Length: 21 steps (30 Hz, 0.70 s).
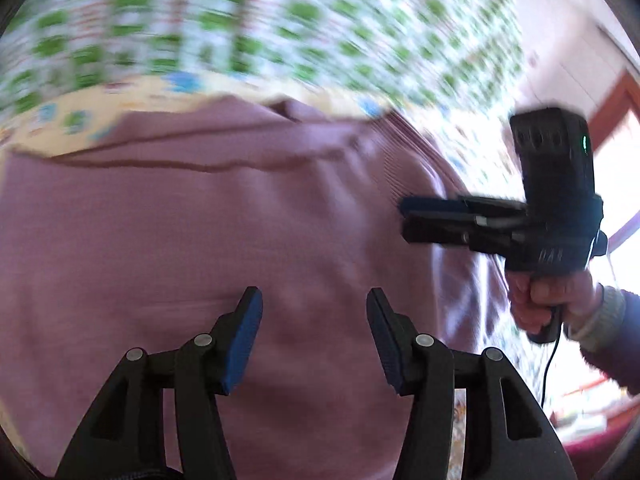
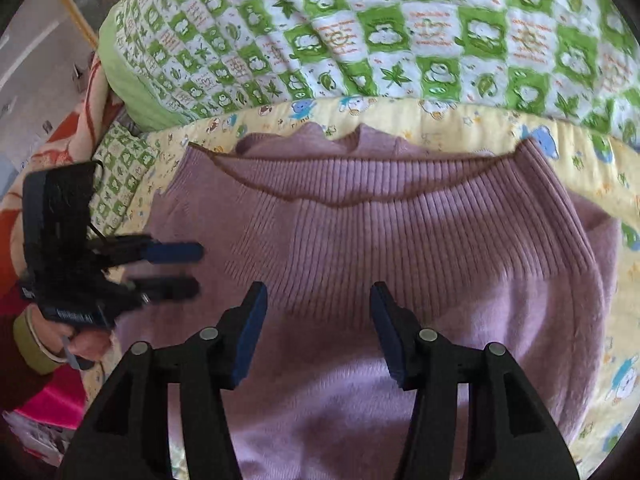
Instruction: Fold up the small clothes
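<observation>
Sweater (image 2: 400,264) in mauve knit lay flat on your yellow sheet (image 2: 460,120); your left gripper (image 1: 314,300) and right gripper (image 2: 318,296) both stood apart, empty, above it.

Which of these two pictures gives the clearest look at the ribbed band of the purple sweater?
The right wrist view. There the ribbed band of the purple sweater is sharp, its ridges and darker edge plain, lying folded over on the yellow sheet. The left wrist view is motion-blurred: the sweater shows only as a smooth purple mass with faint ribbing.
</observation>
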Motion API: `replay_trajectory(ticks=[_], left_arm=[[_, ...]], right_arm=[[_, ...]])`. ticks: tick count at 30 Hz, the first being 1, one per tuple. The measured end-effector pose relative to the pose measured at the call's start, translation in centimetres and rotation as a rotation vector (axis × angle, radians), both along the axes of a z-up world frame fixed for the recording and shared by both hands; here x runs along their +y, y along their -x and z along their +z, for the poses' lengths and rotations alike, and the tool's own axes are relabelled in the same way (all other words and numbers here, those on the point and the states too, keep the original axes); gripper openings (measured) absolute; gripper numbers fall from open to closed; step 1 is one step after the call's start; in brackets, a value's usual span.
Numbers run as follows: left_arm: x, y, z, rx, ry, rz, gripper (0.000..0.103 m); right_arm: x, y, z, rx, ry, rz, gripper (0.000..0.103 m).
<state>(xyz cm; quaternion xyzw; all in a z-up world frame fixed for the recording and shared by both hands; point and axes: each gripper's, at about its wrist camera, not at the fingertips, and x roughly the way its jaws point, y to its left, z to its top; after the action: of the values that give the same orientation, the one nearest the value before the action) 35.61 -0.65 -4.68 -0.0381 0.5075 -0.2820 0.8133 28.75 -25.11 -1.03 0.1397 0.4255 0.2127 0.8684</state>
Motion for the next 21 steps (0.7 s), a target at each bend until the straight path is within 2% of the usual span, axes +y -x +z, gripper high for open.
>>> replay_trajectory(ticks=[2,3,4,6,7,8,11,15,18,21], left_arm=[[-2.1,0.0,-1.0,-0.041,-0.152,-0.022,0.052],[-2.7,-0.2,-1.5,-0.065,-0.225,-0.022,0.046],[-2.8,-0.4,-1.9,-0.081,-0.261,-0.017,0.044],[-2.4,-0.9,-2.1,-0.100,-0.280,0.000,0.037],[-2.0,-1.4,-2.1,-0.119,-0.301,0.030,0.031],[-1.7,-1.8,-2.0,-0.131,-0.326,0.051,0.021],[-0.1,-3.3,-1.4,-0.163,-0.369,0.132,0.020],[3.7,-5.8,-0.9,-0.180,-0.425,0.288,0.018],[6.1,-6.7,-0.9,-0.151,-0.382,0.341,0.008],[7.5,-6.2,-0.7,-0.169,-0.412,0.377,0.006]], right_arm=[[-0.9,1.0,-0.1,-0.002,-0.027,-0.020,0.055],[-1.2,1.5,-0.2,-0.006,-0.008,-0.030,0.055],[-1.4,1.8,-0.3,-0.011,0.023,-0.034,0.055],[-1.3,2.2,-0.8,-0.017,0.120,-0.032,0.052],[-1.3,2.2,-1.1,-0.014,0.184,-0.036,0.048],[-1.5,2.2,-1.4,-0.021,0.240,-0.046,0.040],[-1.5,1.3,-1.5,-0.059,0.339,-0.086,0.035],[-2.6,-0.7,-1.1,-0.107,0.330,-0.201,0.034],[-4.7,-1.8,-0.6,-0.117,0.295,-0.331,0.035],[-6.4,-1.8,0.0,-0.103,0.175,-0.380,0.037]])
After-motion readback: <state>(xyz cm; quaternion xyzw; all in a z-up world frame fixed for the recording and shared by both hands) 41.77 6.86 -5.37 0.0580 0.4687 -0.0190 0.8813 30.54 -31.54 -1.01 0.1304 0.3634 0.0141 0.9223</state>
